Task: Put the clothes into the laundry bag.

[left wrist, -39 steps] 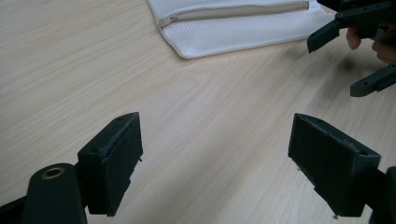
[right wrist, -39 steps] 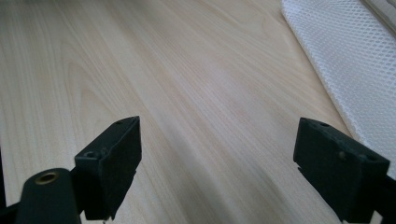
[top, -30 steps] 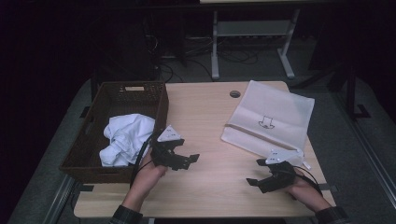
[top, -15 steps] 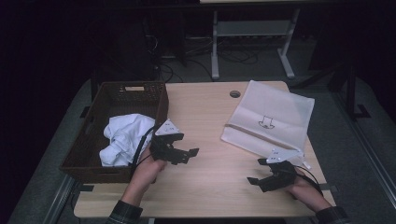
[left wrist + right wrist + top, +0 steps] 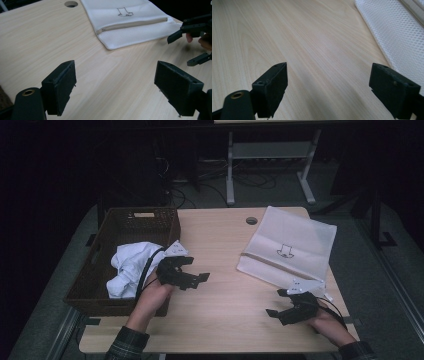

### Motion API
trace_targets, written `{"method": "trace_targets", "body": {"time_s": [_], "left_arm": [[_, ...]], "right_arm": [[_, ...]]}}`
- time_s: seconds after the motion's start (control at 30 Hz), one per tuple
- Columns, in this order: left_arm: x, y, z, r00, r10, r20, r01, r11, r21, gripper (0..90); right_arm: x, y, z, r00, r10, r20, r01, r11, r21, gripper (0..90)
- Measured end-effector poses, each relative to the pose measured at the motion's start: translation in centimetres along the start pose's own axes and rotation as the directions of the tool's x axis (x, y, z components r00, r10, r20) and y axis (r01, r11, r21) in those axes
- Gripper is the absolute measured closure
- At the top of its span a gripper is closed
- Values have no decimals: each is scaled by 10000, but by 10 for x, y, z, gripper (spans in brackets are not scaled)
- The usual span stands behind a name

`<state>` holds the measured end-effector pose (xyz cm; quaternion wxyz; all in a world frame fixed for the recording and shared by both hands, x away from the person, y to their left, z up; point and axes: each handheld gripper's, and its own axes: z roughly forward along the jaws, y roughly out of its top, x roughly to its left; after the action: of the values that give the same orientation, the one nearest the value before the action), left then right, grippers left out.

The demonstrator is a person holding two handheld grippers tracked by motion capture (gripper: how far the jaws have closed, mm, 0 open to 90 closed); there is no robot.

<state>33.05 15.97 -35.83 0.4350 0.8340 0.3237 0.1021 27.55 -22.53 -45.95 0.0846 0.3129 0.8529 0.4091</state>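
- Nothing is held at this moment: the left claw (image 5: 192, 272) is seen with its jaws spread wide and empty above the desk (image 5: 220, 250), just beside the near right corner of the brown wicker basket (image 5: 107, 235).
- The right claw (image 5: 281, 306) is likewise parted and empty, low over the desk near its front edge, just beside the near corner of the white mesh laundry bag (image 5: 290, 247).
- The work in hand is judged to be the loading of laundry into that bag, and it appears barely begun: the crumpled white cloth (image 5: 131, 265) lies in the basket, untouched by either claw.
- The bag lies flat on the right half of the desk, well apart from the basket; in the left gripper view its zipper (image 5: 132, 24) is seen drawn shut along most of its length.
- What is left, by this judgement: the bag is to be opened, the cloth lifted out and put in, the zipper closed.
- A round cable hole (image 5: 251, 220) sits near the far edge of the desk.
- Bare wood lies between the claws and nothing is seen in the way; the basket wall must be cleared when the cloth is lifted.
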Motion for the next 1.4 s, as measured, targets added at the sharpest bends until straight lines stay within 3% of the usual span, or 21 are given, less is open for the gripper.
{"method": "trace_targets", "body": {"time_s": [0.63,1.0,1.4], "left_arm": [[30,5,-26,9997,235,-50,-234,9992,331,170],[52,2,-41,9979,19,-654,19,9984,570,171],[82,-7,-60,9854,-427,-1649,584,9941,911,171]], "right_arm": [[-1,-1,-1,10000,40,86,-40,10000,-23,145],[-2,-1,-2,9999,63,109,-63,10000,7,145],[-2,-1,-1,9999,57,114,-58,10000,24,145]]}}
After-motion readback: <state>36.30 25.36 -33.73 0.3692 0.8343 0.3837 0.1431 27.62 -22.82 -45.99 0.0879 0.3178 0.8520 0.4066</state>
